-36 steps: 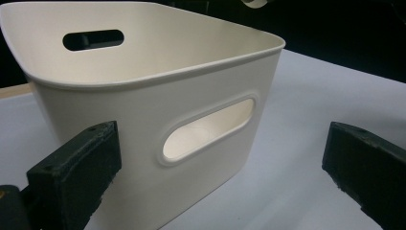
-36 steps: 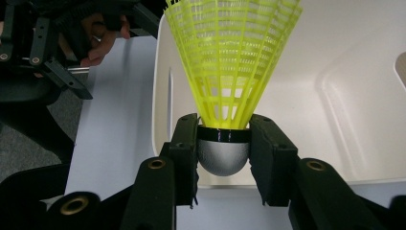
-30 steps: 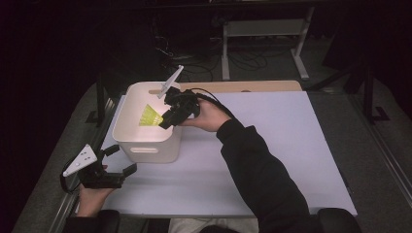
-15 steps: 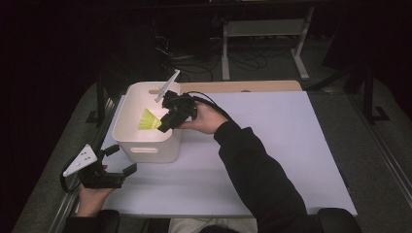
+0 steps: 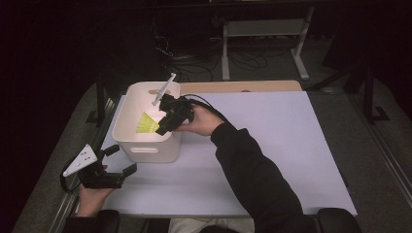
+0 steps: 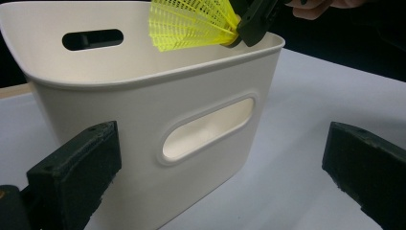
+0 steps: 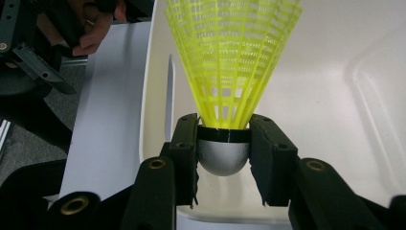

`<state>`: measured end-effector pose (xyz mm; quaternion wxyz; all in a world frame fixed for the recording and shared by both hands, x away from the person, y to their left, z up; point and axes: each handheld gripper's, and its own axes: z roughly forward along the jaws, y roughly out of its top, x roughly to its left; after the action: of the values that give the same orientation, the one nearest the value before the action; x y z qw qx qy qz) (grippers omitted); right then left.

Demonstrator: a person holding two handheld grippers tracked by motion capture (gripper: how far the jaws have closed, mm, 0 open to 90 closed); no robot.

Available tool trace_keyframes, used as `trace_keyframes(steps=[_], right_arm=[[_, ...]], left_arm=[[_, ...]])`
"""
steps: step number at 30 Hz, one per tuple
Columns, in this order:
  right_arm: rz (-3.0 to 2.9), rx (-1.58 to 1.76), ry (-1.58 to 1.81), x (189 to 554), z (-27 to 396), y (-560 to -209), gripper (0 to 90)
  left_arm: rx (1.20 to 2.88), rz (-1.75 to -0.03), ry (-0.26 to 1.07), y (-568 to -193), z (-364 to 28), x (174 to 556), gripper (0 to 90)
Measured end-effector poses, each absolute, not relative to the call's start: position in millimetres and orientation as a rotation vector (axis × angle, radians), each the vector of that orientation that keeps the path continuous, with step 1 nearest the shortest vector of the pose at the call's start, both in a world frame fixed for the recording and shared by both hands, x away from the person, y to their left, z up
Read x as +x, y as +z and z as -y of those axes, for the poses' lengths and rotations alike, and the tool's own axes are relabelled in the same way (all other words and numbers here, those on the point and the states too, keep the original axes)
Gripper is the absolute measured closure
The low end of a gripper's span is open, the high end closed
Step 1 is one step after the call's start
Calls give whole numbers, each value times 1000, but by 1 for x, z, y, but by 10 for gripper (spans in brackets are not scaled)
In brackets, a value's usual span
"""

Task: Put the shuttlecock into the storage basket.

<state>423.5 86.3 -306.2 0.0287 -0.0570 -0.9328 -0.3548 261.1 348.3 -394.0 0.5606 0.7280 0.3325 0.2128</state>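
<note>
At the near left corner of the table (image 5: 291,160), the left gripper (image 5: 116,167) rests in the person's hand with its jaws wide apart and nothing between them; in the left gripper view they frame the near wall of the white bin (image 6: 158,124) without touching it. The bin stands farther in, close to the left edge of the table, with handle slots in its walls. Above its open top, the right gripper (image 5: 163,127) is clenched on a yellow shuttlecock (image 7: 230,72): the two black jaws press the silver-grey cap from both sides, and the plastic skirt points away from the gripper, toward the inside of the bin. The step in hand seems to be to put the shuttlecock into the bin. To do it well, the person should probably bring the gripper a little lower, keeping the skirt free of the rim, and open the jaws only when the cap is well inside the walls, so that the light shuttlecock does not bounce out.
</note>
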Motion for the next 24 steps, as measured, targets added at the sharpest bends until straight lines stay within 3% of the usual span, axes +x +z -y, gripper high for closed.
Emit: trace_keyframes(steps=[8,19,24], right_arm=[[2873,-212,-1128,424,-85,-304,496],[2909,-298,-1139,426,-75,-303,219],[2913,-321,-1175,425,-69,-301,147]], left_arm=[[1719,-783,500,-394,-348,261,0],[1721,-786,501,-394,-348,261,0],[1721,-787,501,-394,-348,261,0]])
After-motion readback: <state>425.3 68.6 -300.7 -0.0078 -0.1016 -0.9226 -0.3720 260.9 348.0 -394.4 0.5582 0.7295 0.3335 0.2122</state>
